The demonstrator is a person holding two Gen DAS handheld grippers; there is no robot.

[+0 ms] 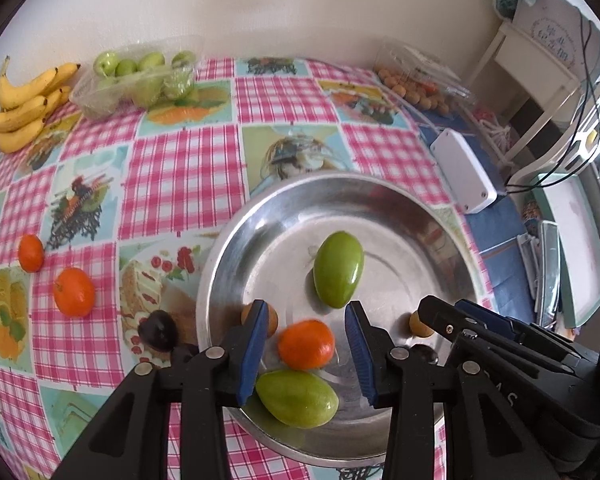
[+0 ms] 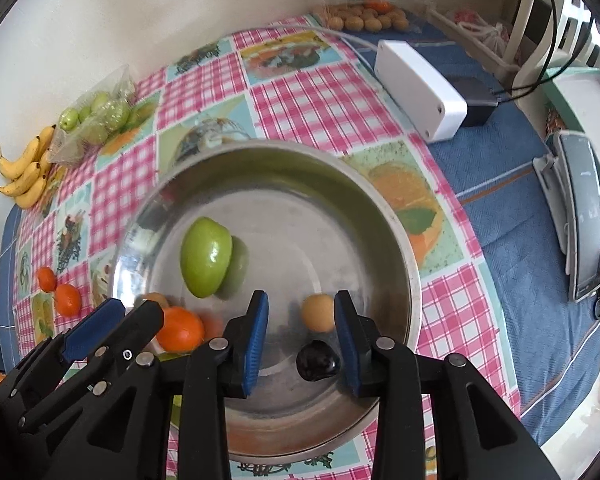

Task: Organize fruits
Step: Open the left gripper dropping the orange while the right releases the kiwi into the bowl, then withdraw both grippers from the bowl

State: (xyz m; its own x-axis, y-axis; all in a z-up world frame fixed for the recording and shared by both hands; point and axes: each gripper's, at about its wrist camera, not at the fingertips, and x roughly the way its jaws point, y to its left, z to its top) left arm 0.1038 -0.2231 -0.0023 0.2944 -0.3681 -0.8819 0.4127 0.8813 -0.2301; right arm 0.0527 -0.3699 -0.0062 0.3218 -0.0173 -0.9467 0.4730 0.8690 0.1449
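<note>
Both claws over the bowl [image 1: 380, 196] on the counter [image 1: 180, 168] — left claw [image 1: 307, 322] parted around an orange [image 1: 306, 344], untouched; right claw [image 2: 301, 308] parted, plum [image 2: 316, 360] and tan fruit [image 2: 319, 313] between.
</note>
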